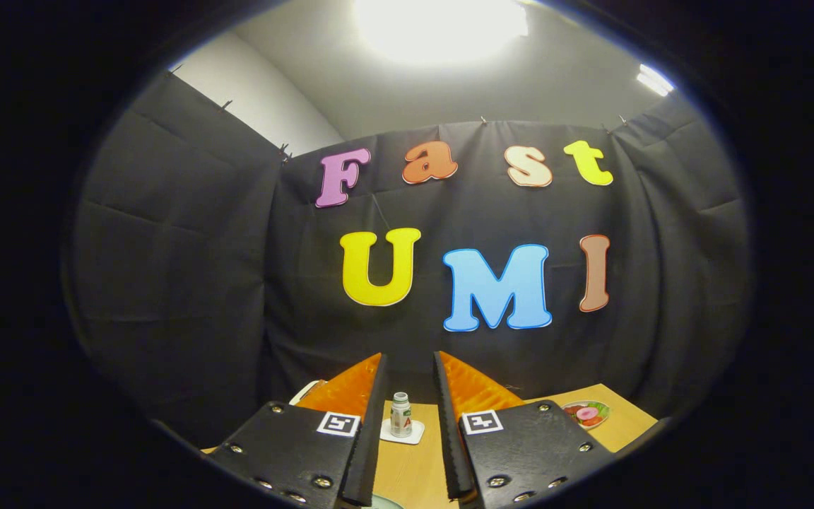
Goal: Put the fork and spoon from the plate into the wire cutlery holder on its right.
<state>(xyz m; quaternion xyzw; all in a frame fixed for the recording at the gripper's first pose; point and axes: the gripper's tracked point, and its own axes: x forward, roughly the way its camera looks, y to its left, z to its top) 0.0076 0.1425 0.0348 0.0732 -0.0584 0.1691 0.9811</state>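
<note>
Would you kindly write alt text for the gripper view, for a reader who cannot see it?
The tongs are open and hold nothing, raised over a wooden table. Seen between the fingers, a small bottle stands on a white coaster; a plate of toy food lies farther right, before black cloth walls.

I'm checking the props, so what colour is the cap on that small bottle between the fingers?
White, on the small bottle standing on a white coaster; gripper view. The fingers are open.
</note>
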